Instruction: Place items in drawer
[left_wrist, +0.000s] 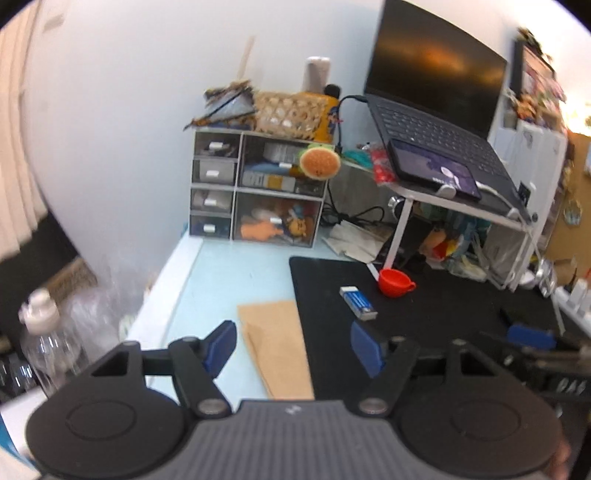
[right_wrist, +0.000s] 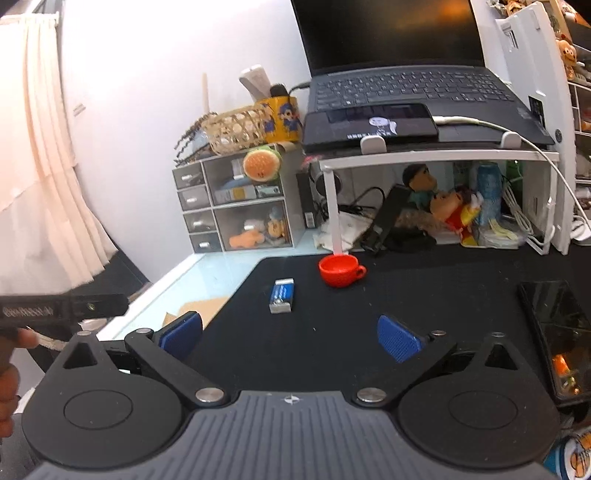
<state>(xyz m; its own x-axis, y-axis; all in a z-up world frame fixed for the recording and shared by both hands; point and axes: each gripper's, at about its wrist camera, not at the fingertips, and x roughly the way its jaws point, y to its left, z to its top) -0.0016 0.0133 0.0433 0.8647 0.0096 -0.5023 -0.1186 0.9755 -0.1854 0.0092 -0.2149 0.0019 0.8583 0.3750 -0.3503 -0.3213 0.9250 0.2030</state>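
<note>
A blue-and-white eraser (left_wrist: 358, 301) (right_wrist: 282, 295) lies on the black desk mat (left_wrist: 424, 332) (right_wrist: 369, 295), with a small red cup (left_wrist: 395, 282) (right_wrist: 340, 270) just behind it. At the back against the wall stands a grey drawer unit (left_wrist: 255, 188) (right_wrist: 232, 206), all its drawers shut. My left gripper (left_wrist: 293, 349) hovers open and holds nothing, above the mat's left edge and a brown envelope (left_wrist: 275, 350). My right gripper (right_wrist: 290, 334) is open too and holds nothing, low over the mat, short of the eraser.
A laptop (left_wrist: 436, 110) (right_wrist: 399, 74) sits on a white stand (left_wrist: 461, 206) (right_wrist: 436, 158) with toys and cables beneath. A wicker basket (left_wrist: 291, 112) (right_wrist: 236, 127) tops the drawer unit. A plastic bottle (left_wrist: 44, 339) stands left; a dark phone (right_wrist: 557, 332) lies right. A hand (right_wrist: 11, 369) shows at left.
</note>
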